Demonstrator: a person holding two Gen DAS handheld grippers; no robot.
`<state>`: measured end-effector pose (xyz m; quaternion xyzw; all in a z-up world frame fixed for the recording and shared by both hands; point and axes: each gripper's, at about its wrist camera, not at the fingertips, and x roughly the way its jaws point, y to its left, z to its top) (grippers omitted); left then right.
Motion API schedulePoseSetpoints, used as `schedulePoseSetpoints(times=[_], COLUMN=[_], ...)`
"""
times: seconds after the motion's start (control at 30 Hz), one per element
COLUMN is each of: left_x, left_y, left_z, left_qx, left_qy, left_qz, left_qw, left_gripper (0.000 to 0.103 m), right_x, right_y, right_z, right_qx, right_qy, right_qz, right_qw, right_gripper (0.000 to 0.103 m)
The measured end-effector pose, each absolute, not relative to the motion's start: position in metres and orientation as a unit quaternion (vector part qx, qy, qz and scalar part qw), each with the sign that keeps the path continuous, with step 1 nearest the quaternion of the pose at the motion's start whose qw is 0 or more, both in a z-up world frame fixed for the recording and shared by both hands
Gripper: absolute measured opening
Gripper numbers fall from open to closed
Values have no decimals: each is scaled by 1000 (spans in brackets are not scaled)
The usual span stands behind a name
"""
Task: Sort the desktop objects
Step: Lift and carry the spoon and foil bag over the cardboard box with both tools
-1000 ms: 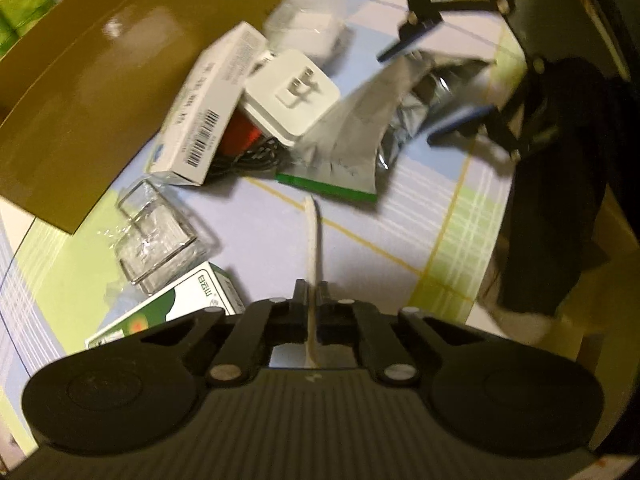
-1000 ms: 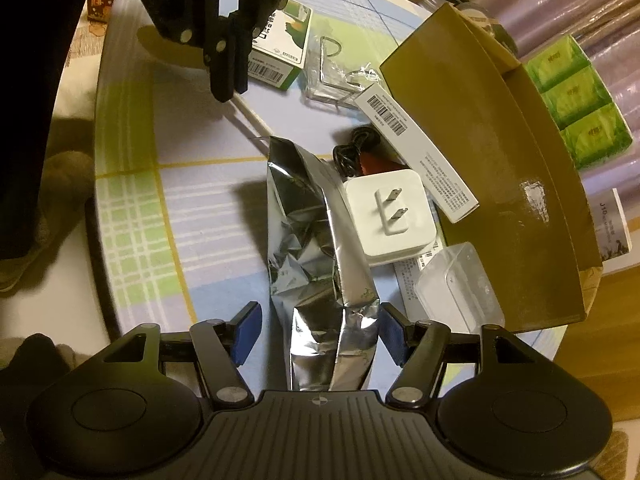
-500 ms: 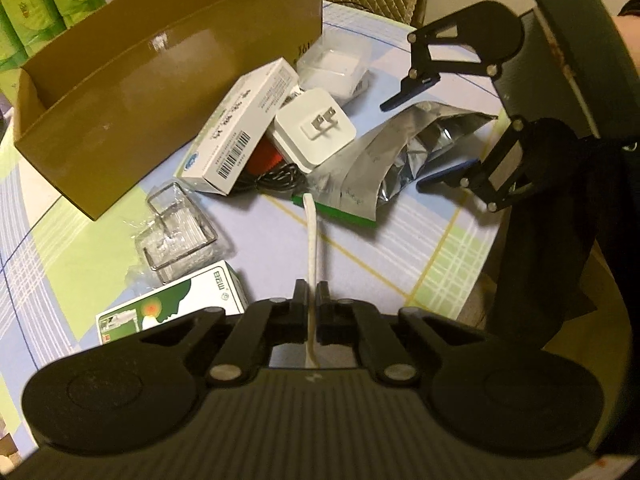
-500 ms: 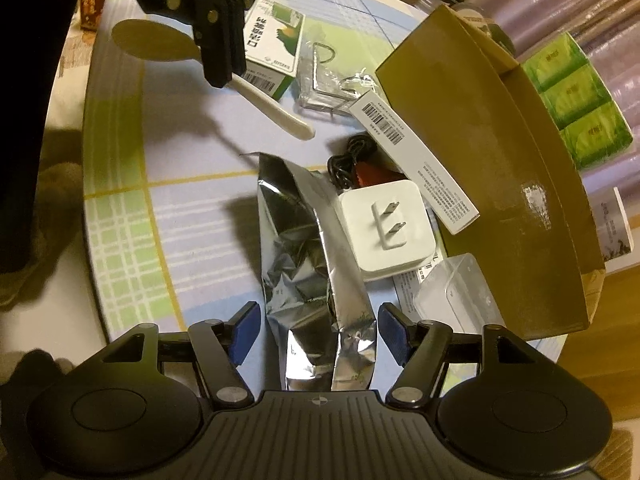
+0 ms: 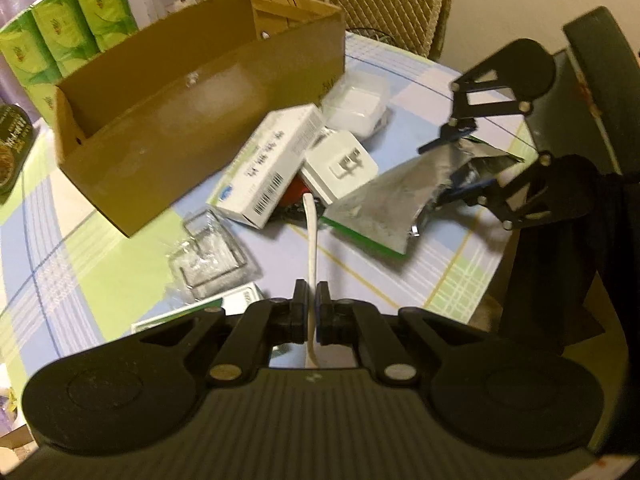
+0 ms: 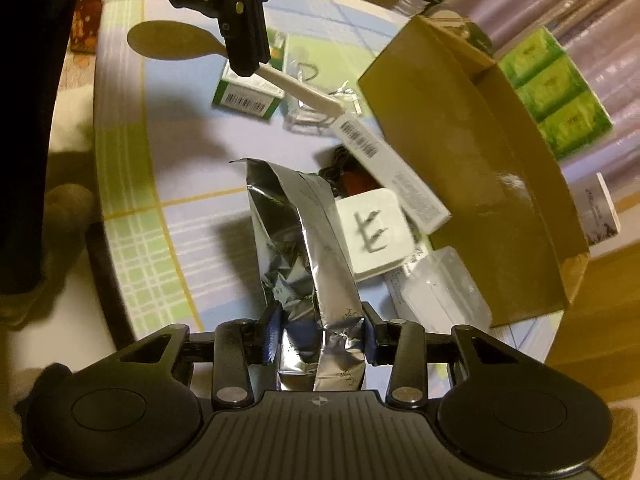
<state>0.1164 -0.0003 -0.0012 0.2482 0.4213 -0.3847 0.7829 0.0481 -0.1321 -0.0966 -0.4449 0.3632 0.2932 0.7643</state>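
Note:
My left gripper (image 5: 312, 300) is shut on the handle of a cream spoon (image 5: 310, 232), which it holds above the table. From the right wrist view the same spoon (image 6: 300, 88) hangs from the left gripper (image 6: 248, 60), bowl end to the left. My right gripper (image 6: 320, 332) is closing on the near end of a crumpled silver foil bag (image 6: 296, 232), and its blue pads press the bag's sides. In the left wrist view the right gripper (image 5: 452, 168) grips the foil bag (image 5: 392, 200) at the table's right edge.
An open cardboard box (image 5: 180, 128) stands behind a pile: white barcode carton (image 5: 272, 160), white plug charger (image 5: 340, 168), clear lidded case (image 5: 356, 104), clear plastic tray (image 5: 208, 256), green-and-white box (image 5: 192, 312). Green tissue packs (image 5: 68, 28) sit beyond. A dark sleeve fills the right.
The right gripper's jaws went from wide apart to closed on the foil bag. The left gripper rose with the spoon, so the box and pile show from higher up.

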Motion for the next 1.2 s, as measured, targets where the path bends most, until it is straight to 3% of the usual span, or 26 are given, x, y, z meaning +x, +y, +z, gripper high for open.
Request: schedulePoseSetpoints(times=[0.37, 0.73, 0.93, 1.2], left_x=[155, 262, 326, 383], left_y=[-4, -24, -39, -47], left_z=[51, 105, 99, 59], left_qx=[215, 167, 138, 116], left_qy=[406, 370, 376, 400], left_qz=[-345, -304, -278, -256], left_qw=[819, 862, 873, 872], left_gripper=[1, 1, 1, 1], right_x=[72, 195, 272, 331], right_y=[-138, -152, -165, -179], right_z=[-11, 83, 92, 63], right_qx=[-349, -234, -148, -69], right_qy=[351, 320, 348, 399], right_qz=[250, 161, 124, 107], right_qw=[832, 904, 917, 908], right_gripper=[37, 37, 37, 36])
